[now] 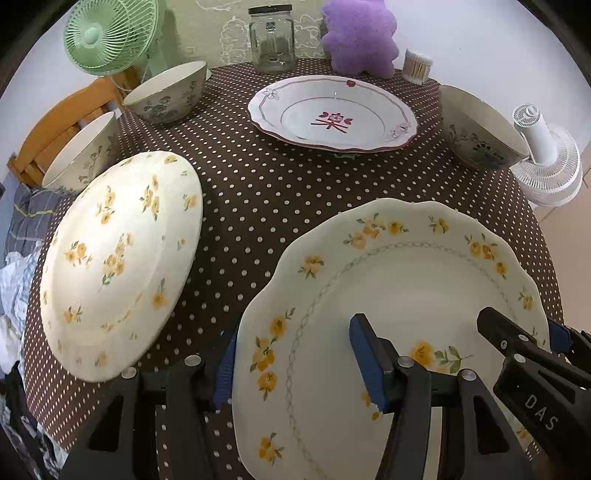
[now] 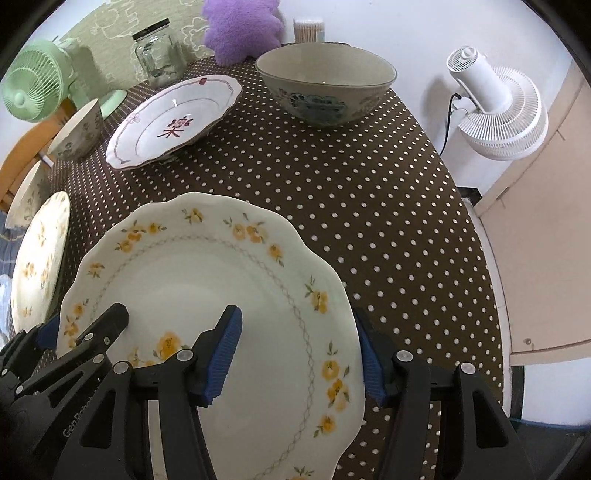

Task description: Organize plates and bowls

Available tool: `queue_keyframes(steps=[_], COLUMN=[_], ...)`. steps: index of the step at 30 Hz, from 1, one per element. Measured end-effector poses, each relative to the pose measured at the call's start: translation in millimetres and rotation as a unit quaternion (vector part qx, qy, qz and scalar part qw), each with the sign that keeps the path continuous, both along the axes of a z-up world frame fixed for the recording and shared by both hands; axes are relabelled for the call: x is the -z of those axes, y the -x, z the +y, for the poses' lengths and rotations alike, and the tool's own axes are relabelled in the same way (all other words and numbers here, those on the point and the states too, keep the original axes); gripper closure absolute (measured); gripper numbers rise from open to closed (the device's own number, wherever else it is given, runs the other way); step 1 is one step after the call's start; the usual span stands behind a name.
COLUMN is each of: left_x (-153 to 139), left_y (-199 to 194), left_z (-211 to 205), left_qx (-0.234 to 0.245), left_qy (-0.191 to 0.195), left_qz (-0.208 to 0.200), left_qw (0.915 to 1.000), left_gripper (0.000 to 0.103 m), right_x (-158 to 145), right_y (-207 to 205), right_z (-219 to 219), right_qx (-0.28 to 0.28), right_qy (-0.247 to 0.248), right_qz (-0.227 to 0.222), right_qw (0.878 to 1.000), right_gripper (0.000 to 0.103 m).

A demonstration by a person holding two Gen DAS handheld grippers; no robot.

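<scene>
A cream plate with yellow flowers [image 1: 399,280] [image 2: 207,273] sits between both grippers, face up over the dotted tablecloth. My left gripper [image 1: 295,339] is shut on its left rim, one pad under the edge and one on top. My right gripper [image 2: 295,321] is shut on the opposite rim in the same way. A second yellow-flowered dish [image 1: 122,258] lies upside down at the left. Further back are a red-patterned plate [image 1: 332,114] and three floral bowls [image 1: 170,92] [image 1: 85,151] [image 2: 325,88].
A glass jar [image 1: 271,40], a purple plush [image 1: 358,37] and a swab box [image 1: 415,64] line the back edge. A green fan [image 1: 107,33] and wooden chair [image 1: 62,118] stand left, a white fan [image 2: 498,110] right. The brown dotted tablecloth [image 1: 266,192] lies between the dishes.
</scene>
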State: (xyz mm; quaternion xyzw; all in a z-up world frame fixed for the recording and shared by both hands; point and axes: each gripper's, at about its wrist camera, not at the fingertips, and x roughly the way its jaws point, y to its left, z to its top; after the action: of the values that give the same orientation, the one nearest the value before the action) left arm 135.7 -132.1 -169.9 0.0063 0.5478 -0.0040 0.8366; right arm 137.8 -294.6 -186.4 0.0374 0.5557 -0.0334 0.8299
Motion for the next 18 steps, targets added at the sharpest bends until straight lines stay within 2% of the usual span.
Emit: queue_keyframes(steps=[6,9,10,12,18], left_x=[2.3,1.3,-0.3,-6.4,-21.0], left_y=[-5.7,-6.4,-5.8,-4.3,8.0], left_z=[2.3,3.6,3.0,0.8,8.8], left_qx=[-0.003,-0.005,-0.005,-0.004,-0.025], left_qy=[0.017,0.015,0.011,0.003,0.006], left_qz=[0.015,0.016,0.011,-0.001,-0.015], left_qw=[0.9997,0.9997,0.9999,1.0000,0.9995], left_gripper=[0.046,0.044,0.044,0.038,0.026], right_x=[7.1,3.0,1.0,-3.9,-14.0], right_y=[-7.2,-6.1,-5.8,-4.5,2.0], right_z=[2.9,5.2,5.8,8.8,11.7], right_qx=[0.016,0.013,0.012,0.008,-0.005], right_qy=[0.012,0.025,0.030,0.036,0.023], right_qz=[0.016,0.005,0.001,-0.011,-0.024], right_qw=[1.000,1.000,0.999,0.999,0.999], right_gripper=[0.040,0.039,0.034,0.025,0.023])
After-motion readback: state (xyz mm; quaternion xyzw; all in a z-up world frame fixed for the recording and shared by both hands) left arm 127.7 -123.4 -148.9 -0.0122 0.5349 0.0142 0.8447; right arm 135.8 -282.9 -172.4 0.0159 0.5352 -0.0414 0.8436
